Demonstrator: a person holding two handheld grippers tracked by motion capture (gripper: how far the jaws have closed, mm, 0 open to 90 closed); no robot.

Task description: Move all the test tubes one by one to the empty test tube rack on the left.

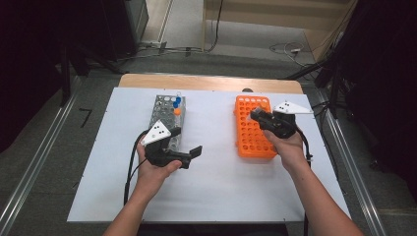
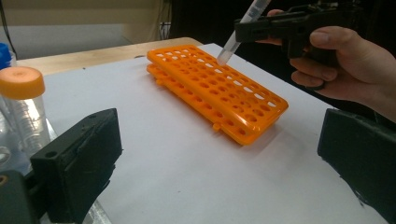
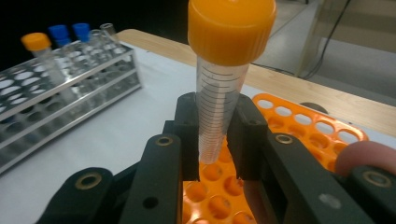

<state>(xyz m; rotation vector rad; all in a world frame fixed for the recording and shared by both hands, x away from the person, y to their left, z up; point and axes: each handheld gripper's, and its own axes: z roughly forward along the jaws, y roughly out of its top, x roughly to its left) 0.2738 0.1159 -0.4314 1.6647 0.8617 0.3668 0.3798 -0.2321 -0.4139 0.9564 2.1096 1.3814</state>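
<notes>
My right gripper (image 3: 217, 140) is shut on a clear graduated tube (image 3: 219, 107) with an orange cap (image 3: 231, 28), held upright. In the left gripper view the tube (image 2: 236, 39) hangs tilted, its tip just above the far holes of the orange rack (image 2: 219, 88). In the high view this gripper (image 1: 258, 117) hovers over the rack's (image 1: 248, 140) far right part. My left gripper (image 1: 192, 156) rests low on the white board beside the grey metal rack (image 1: 164, 115), pointing right. Its jaws stand wide apart (image 2: 219, 163) with nothing between them.
The grey rack (image 3: 56, 93) holds an orange-capped tube (image 2: 21, 107), two blue-capped tubes (image 3: 70, 30) and some uncapped ones at its far end. A white board (image 1: 216, 187) covers the wooden table (image 1: 206, 82). Cables lie on the floor beyond.
</notes>
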